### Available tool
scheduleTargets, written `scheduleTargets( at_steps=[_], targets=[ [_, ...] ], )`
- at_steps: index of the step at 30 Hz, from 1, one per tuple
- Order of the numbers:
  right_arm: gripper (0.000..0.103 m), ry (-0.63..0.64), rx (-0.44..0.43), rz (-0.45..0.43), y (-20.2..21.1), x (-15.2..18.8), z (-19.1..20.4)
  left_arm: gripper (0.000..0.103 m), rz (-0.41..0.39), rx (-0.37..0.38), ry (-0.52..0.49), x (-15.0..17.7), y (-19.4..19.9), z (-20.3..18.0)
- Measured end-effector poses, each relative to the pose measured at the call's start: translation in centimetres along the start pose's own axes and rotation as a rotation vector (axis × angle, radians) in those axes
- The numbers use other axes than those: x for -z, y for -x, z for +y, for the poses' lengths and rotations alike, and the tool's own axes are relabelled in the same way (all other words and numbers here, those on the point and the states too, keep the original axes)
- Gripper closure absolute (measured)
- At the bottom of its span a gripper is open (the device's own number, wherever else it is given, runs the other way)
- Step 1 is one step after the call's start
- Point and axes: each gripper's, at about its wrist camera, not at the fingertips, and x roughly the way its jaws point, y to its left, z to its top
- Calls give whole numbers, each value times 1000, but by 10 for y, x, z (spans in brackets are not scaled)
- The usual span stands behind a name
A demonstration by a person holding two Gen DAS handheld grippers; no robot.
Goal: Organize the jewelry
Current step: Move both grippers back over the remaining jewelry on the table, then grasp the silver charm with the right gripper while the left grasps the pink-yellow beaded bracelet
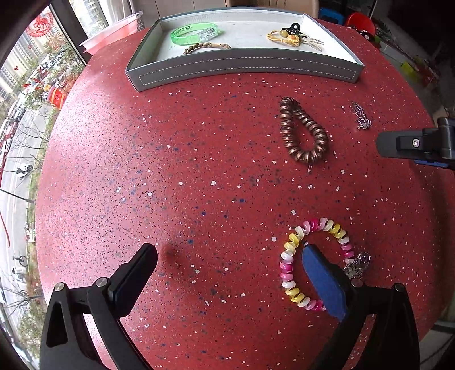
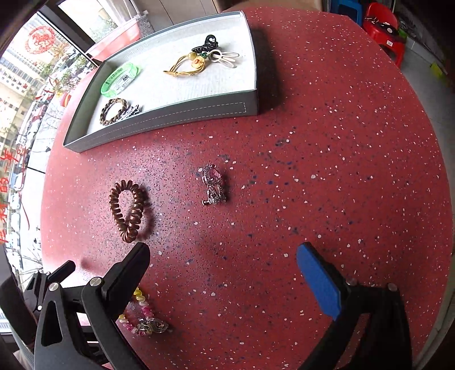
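Note:
A grey tray (image 1: 244,67) (image 2: 170,121) at the far side of the red table holds a green bracelet (image 1: 194,32) (image 2: 121,78), a braided brown bracelet (image 1: 206,47) (image 2: 113,111), a yellow flower tie (image 1: 287,37) (image 2: 189,65) and a black claw clip (image 1: 291,27) (image 2: 209,42). On the table lie a brown coil hair tie (image 1: 303,131) (image 2: 128,209), a silver jewelled clip (image 1: 360,115) (image 2: 212,182) and a pink-yellow-white coil bracelet (image 1: 295,261) (image 2: 139,313). My left gripper (image 1: 230,270) is open; its blue finger sits over the coil bracelet's ring. My right gripper (image 2: 224,264) is open and empty.
The table's rim curves around on all sides. A window with red decorations (image 1: 42,24) is at the left. Red and blue stools (image 2: 384,25) stand beyond the table at the far right. The right gripper's finger (image 1: 412,143) shows at the left wrist view's right edge.

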Motion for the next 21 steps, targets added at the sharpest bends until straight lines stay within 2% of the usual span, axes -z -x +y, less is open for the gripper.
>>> scheduleTargets(
  at_steps=[3,8,14,16,20,21],
  targets=[
    [0,3,13,-10,-5,-9,4,0,-5,-4,-4,-5,-5,-5],
    [13,26,42,-24,-16,-21,14,0,-12,-8,-5,-2,-2,-9],
    [43,106,121,-56,-22,-28,33,1,-22,14,-25,2,4,-18],
    [57,125,136,-60,-23,-29,38,10,-24,26,-39,3,8,-23],
    [75,149,137,-62,-23,-31,44,23,-31,36,-81,5,15,-37],
    [83,153,131,-62,-23,-29,45,28,-31,39,-92,5,17,-41]
  ],
)
